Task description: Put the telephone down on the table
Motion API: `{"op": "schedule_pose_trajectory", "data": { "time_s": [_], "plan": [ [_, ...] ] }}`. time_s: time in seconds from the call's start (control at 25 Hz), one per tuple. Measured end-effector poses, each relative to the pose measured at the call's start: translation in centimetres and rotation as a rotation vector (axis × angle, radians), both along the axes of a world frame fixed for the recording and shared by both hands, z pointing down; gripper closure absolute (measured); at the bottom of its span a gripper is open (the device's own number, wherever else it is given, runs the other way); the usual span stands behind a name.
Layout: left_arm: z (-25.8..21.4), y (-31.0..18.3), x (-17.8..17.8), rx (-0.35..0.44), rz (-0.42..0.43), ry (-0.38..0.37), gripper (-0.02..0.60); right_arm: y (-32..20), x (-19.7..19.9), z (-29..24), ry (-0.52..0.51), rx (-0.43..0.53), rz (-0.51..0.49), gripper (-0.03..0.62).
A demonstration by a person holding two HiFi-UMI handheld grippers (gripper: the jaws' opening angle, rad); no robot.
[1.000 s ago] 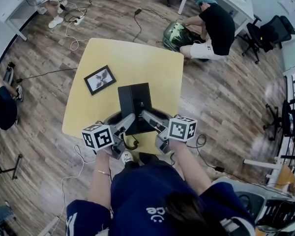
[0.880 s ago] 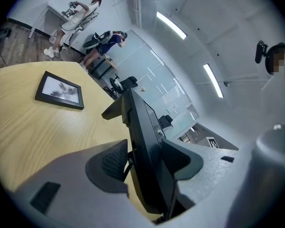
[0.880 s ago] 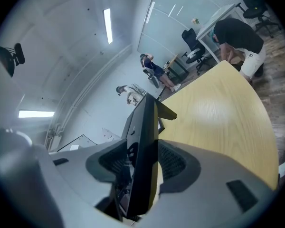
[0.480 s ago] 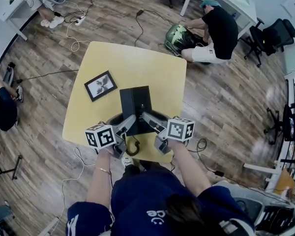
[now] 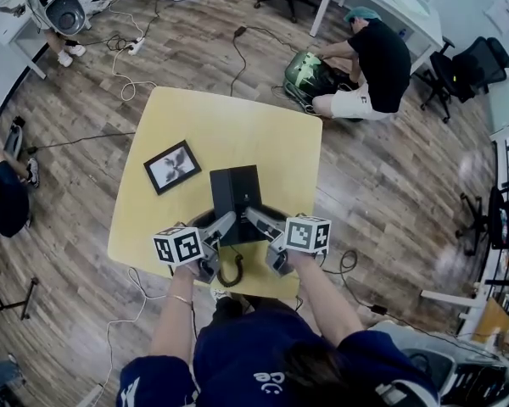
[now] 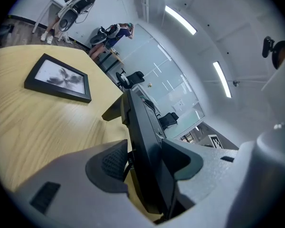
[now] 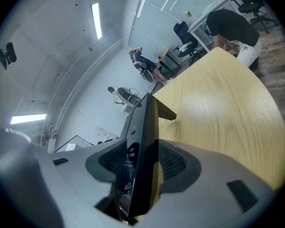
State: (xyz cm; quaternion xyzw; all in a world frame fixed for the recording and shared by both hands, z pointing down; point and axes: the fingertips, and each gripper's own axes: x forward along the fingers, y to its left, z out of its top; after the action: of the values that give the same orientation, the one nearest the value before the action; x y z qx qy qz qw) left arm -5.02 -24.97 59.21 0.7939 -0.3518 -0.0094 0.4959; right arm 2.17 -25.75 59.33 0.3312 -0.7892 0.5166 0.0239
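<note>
telephone sinking toward the table, clamped from both sides

head view: the black telephone (image 5: 235, 195) hangs over the near half of the yellow table (image 5: 237, 113), just beside the picture frame (image 5: 172, 165), with the left gripper (image 5: 223, 224) and right gripper (image 5: 253, 219) at its lower corners; over the last second all three have dropped closer to the tabletop. left gripper view: jaws pinch the telephone's edge, wood close below. right gripper view: the same pinch on the opposite edge. whether it touches yet i cannot tell; the set-down looks near, not finished.
</note>
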Motion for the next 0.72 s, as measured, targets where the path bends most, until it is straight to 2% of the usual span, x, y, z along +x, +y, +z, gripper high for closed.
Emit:
{"op": "schedule_pose_trajectory", "data": {
  "time_s": [0.72],
  "plan": [
    [2.0,-1.2,0.2,-0.015,0.039,-0.050,0.356,-1.2,-0.1,2.2,0.039,-0.011,-0.036,0.373]
  ]
}}
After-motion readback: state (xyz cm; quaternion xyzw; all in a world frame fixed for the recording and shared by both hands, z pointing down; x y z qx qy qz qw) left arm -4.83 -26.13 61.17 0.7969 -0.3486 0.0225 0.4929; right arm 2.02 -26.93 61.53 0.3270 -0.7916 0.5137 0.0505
